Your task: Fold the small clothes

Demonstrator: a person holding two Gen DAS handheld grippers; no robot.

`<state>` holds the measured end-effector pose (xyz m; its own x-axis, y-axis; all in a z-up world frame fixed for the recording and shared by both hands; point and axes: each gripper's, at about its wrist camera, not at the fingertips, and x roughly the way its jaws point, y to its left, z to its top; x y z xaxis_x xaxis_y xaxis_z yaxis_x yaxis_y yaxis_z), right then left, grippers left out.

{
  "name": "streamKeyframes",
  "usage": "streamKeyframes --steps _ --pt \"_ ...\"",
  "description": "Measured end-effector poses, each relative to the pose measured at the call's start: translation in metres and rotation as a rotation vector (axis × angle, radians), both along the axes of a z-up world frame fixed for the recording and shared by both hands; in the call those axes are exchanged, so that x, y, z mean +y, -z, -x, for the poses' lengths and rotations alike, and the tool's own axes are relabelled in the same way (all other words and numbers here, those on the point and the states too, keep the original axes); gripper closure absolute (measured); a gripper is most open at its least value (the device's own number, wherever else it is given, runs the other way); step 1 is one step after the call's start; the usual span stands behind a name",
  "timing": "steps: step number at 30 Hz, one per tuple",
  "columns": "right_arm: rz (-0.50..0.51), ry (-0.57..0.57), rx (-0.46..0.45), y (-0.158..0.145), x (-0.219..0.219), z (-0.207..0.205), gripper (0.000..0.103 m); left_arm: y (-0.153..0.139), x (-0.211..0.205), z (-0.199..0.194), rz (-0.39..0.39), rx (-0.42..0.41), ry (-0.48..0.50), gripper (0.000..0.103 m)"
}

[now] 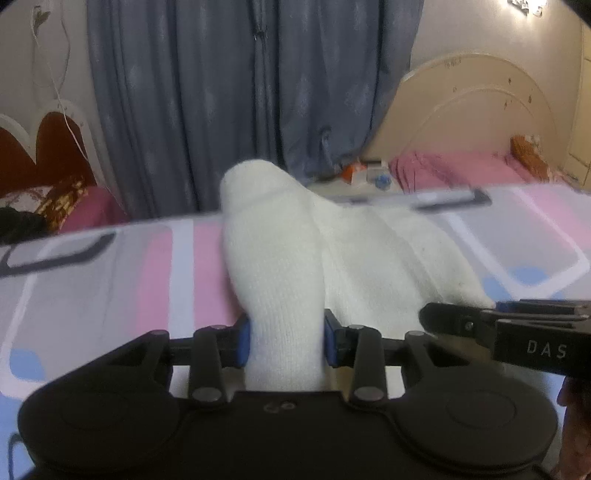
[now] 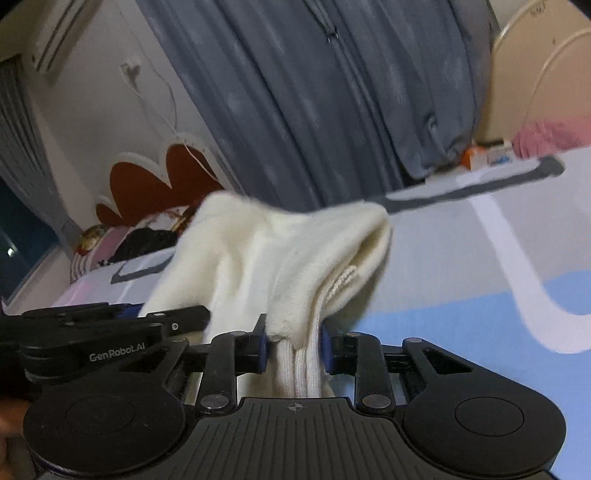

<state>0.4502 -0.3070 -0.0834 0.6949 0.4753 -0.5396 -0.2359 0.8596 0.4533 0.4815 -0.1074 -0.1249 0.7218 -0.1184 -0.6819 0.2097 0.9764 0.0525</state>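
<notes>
Left wrist view
- Left gripper (image 1: pixel 286 341): low centre of the frame, jaws drawn in narrow, blue pads pressed on both sides of a white sock.
- White sock (image 1: pixel 273 251): rises from between the pads toward the upper middle, rounded toe end at the top; blurred.
- Second white sock (image 1: pixel 399 254): lies just right of the first and touching it, stretched toward the lower right over the sheet.
- Right gripper (image 1: pixel 458 321): enters from the right edge, its black fingers reaching the lower right end of the second sock; whether it grips cannot be told from here.
- Bed sheet (image 1: pixel 110 280): pink, grey, white and pale blue shapes, fills the middle band under the socks.
- Curtain (image 1: pixel 240 92): blue-grey, hangs across the upper centre.
- Headboard (image 1: pixel 480 110): cream, arched, upper right, with pink bedding (image 1: pixel 461 166) below it.

Right wrist view
- Right gripper (image 2: pixel 293 347): low centre, jaws narrow, blue pads clamped on bunched ribbed white fabric.
- White sock (image 2: pixel 266 258): fans up and left from the pads across the centre, lifted off the sheet, an open fold at its right end.
- Left gripper (image 2: pixel 147 317): at the left edge, fingers against the sock's lower left edge.
- Bed sheet (image 2: pixel 480 295): pale blue and grey, fills the right side.
- Curtain (image 2: pixel 314 92): tilted across the upper centre.
- Air conditioner (image 2: pixel 62 33): upper left corner on the wall.
</notes>
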Motion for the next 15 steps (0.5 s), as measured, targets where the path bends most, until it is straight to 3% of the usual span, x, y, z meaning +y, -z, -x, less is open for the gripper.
streamKeyframes --steps 1,3,15 --pt "0.024 -0.001 0.027 0.008 0.002 0.001 0.076 0.01 -0.005 -0.003 -0.034 0.028 -0.002 0.067" --pt "0.044 -0.005 0.093 0.024 0.008 -0.006 0.076 0.014 -0.013 -0.002 -0.074 0.005 -0.004 0.067" --pt "0.094 -0.027 0.016 -0.013 0.022 0.014 0.076 -0.02 -0.002 0.028 -0.056 -0.017 -0.009 0.067"
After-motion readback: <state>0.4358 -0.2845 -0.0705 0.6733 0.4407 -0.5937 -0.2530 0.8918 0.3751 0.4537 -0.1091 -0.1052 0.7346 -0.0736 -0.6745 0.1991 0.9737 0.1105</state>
